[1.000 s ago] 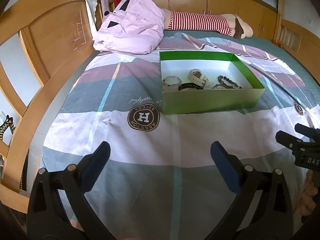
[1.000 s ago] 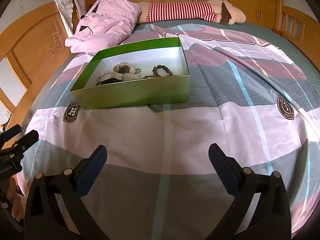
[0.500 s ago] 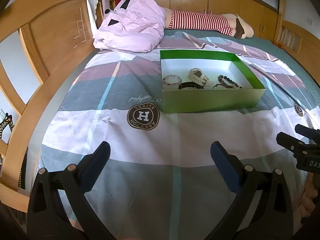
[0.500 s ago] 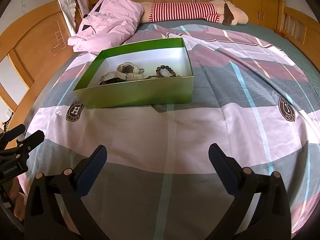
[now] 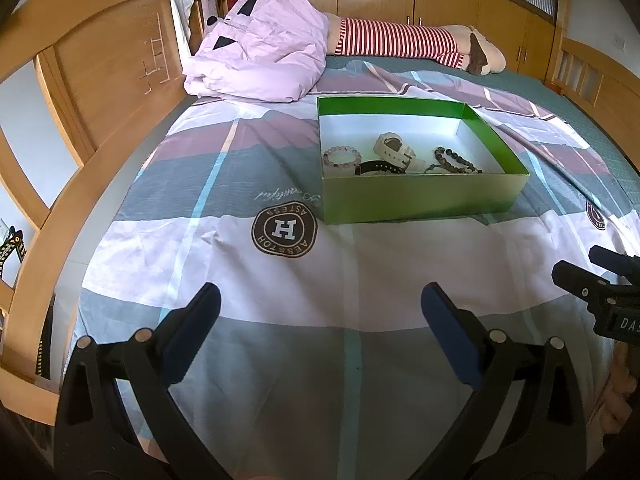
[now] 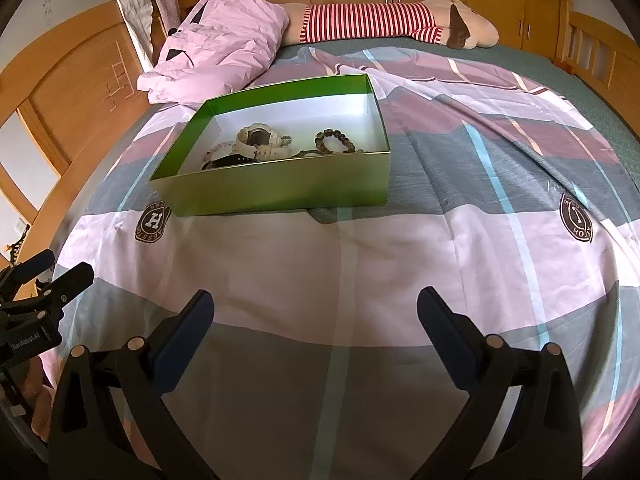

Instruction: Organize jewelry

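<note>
A green box (image 5: 420, 198) with a white inside sits on the bed; it also shows in the right wrist view (image 6: 280, 192). In it lie a white watch (image 5: 394, 151), a pale bead bracelet (image 5: 342, 158), a dark bead bracelet (image 5: 456, 160) and a black band (image 5: 378, 167). The watch (image 6: 258, 144) and dark bracelet (image 6: 334, 142) show in the right wrist view too. My left gripper (image 5: 320, 306) is open and empty, above the bedspread in front of the box. My right gripper (image 6: 314, 312) is open and empty, likewise short of the box.
The striped bedspread carries round logo patches (image 5: 284, 230). A pink folded quilt (image 5: 260, 64) and a striped plush toy (image 5: 400, 40) lie behind the box. A wooden headboard (image 5: 100, 80) runs along the left. Wooden cabinets stand at the back.
Both grippers have drifted slightly, so the box sits a little differently in each view. Both stay open and empty. The jewelry has not moved.
</note>
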